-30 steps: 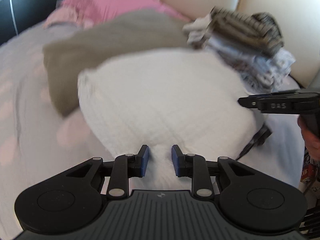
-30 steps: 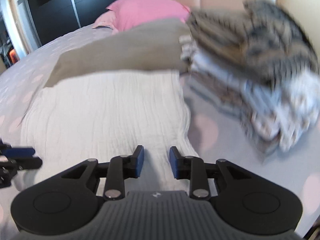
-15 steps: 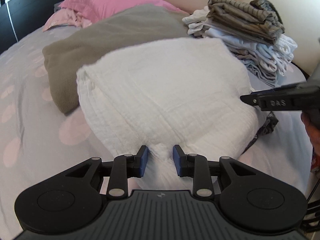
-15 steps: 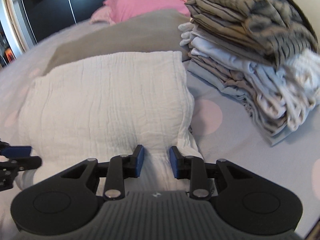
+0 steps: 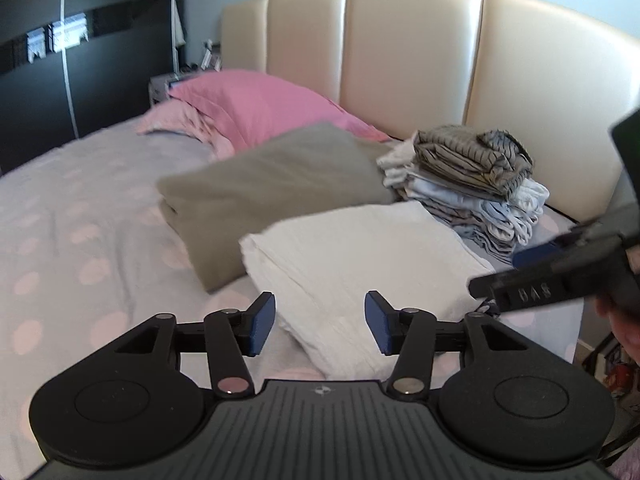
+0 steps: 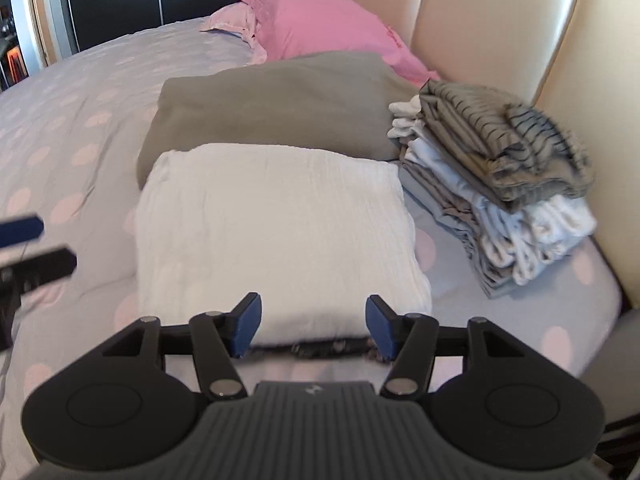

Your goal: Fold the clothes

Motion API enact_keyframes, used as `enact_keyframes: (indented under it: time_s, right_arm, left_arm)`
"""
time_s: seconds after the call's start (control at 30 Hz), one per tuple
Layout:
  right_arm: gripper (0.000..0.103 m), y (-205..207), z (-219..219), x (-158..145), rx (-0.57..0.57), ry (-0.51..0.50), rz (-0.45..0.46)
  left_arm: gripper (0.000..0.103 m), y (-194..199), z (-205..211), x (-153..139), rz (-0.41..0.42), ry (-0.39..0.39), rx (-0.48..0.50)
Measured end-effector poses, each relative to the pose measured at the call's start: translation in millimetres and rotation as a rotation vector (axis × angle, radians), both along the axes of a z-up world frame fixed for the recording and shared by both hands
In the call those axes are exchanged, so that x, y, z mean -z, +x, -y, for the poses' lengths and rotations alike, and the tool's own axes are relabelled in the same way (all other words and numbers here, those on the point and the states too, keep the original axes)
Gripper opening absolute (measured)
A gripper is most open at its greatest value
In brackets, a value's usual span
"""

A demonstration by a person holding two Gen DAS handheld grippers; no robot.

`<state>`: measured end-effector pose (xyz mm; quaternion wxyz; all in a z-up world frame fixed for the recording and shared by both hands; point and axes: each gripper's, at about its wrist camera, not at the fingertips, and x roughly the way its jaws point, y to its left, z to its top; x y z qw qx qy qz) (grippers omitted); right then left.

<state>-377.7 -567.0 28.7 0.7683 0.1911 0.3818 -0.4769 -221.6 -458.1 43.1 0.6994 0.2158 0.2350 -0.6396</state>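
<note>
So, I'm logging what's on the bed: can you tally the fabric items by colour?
Pink pillows: 2
Olive-grey folded blanket: 1
White folded cloth: 1
Stack of folded clothes, mixed colours: 1
Total: 5

Folded cloth (image 6: 272,232) lies flat on bed (image 6: 72,128). Behind it, touching: folded blanket (image 6: 272,104). Behind the blanket: pillow (image 6: 320,20), against headboard (image 6: 480,20). Right of the cloth, just beside: stack of folded clothes (image 6: 500,184).
</note>
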Motion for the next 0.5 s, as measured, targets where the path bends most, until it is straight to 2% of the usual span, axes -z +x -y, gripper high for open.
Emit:
enact_keyframes:
  time_s: [0.23,0.33,0.43,0.5]
  right_arm:
    - [0.065,-23,-65,-19,0.102,-0.124,0.129]
    - [0.065,-30,-88,-20,0.148,-0.190,0.161]
    - [0.066,-36,-109,-15,0.161,-0.238,0.198]
    - [0.067,-40,-118,-9,0.172,-0.246,0.228]
  left_arm:
    - [0.065,-13,-42,-16,0.118,-0.121,-0.036]
    - [0.065,-16,-51,-18,0.135,-0.131,-0.042]
    - [0.075,-19,-57,-18,0.147,-0.135,-0.047]
    - [0.075,-21,-60,-14,0.151,-0.135,-0.055]
